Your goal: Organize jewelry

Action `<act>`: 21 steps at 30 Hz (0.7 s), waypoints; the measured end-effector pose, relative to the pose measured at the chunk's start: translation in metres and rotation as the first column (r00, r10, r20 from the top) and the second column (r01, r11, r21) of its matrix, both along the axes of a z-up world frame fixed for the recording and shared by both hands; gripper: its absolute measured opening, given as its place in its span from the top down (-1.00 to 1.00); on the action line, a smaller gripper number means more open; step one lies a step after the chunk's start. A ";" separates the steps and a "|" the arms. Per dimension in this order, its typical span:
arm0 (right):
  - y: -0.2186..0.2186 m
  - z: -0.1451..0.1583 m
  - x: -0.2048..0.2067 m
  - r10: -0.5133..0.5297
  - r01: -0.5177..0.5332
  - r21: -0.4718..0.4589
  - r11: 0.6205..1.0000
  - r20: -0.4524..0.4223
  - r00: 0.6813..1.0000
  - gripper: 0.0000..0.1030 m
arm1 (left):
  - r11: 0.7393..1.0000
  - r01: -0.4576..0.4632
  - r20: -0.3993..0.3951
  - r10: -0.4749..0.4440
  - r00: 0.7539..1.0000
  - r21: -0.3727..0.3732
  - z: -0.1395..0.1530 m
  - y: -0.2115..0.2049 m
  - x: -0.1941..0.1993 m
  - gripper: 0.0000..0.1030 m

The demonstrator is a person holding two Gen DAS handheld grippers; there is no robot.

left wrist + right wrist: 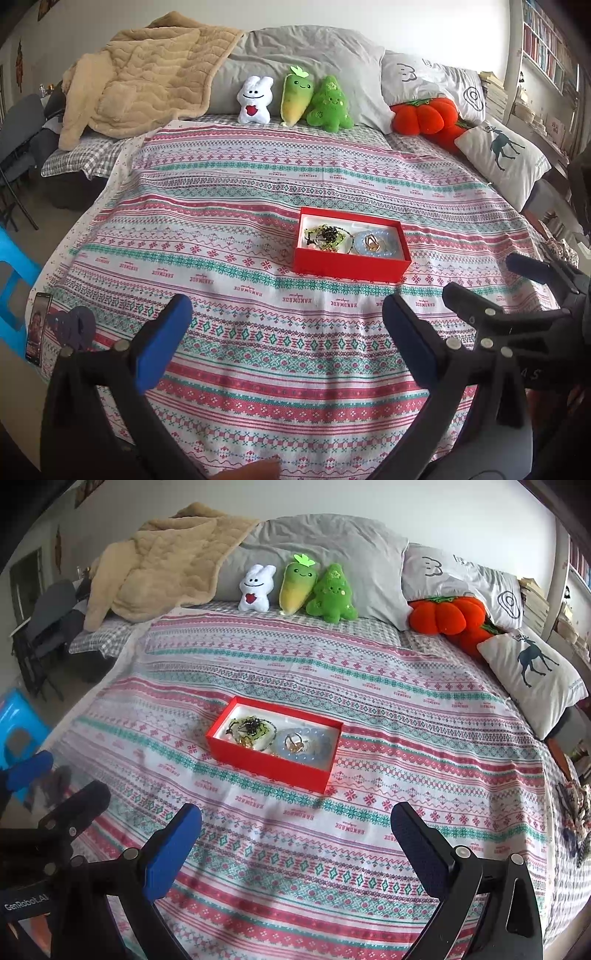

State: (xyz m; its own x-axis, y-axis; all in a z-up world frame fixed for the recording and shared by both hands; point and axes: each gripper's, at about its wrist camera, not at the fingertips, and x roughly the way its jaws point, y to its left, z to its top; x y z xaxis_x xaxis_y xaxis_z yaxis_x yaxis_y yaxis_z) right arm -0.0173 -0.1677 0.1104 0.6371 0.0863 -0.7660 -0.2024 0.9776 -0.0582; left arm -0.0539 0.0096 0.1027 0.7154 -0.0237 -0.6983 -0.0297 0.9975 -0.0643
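A red box with a white lining lies open on the patterned bedspread. Inside it, a green and black beaded piece lies at the left, and a pale blue bead bracelet with a small gold piece in its ring lies at the right. My left gripper is open and empty, well short of the box. My right gripper is open too, near the box's right front, touching nothing.
Three plush toys, grey pillows, an orange plush pumpkin and a deer cushion line the bed's far and right sides. A beige blanket is heaped far left. A phone lies at the bed's left edge, beside a blue stool.
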 end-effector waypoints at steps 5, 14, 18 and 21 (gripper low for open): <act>0.000 0.000 -0.001 -0.001 0.002 -0.008 1.000 0.003 1.000 -1.00 | 1.000 0.000 -0.003 0.000 1.000 0.001 -0.001 0.000 0.000 -0.98; -0.003 -0.002 0.001 -0.011 0.011 -0.013 1.000 -0.004 1.000 -1.00 | 1.000 0.010 0.000 -0.010 1.000 0.000 0.000 -0.003 0.000 -0.98; -0.005 -0.002 0.001 -0.017 0.017 -0.009 1.000 -0.008 1.000 -1.00 | 1.000 0.015 -0.001 -0.015 1.000 0.001 0.000 -0.006 0.001 -0.98; -0.006 -0.002 0.001 -0.018 0.018 -0.012 1.000 -0.010 1.000 -1.00 | 1.000 0.017 -0.004 -0.017 1.000 0.001 -0.001 -0.007 0.002 -0.98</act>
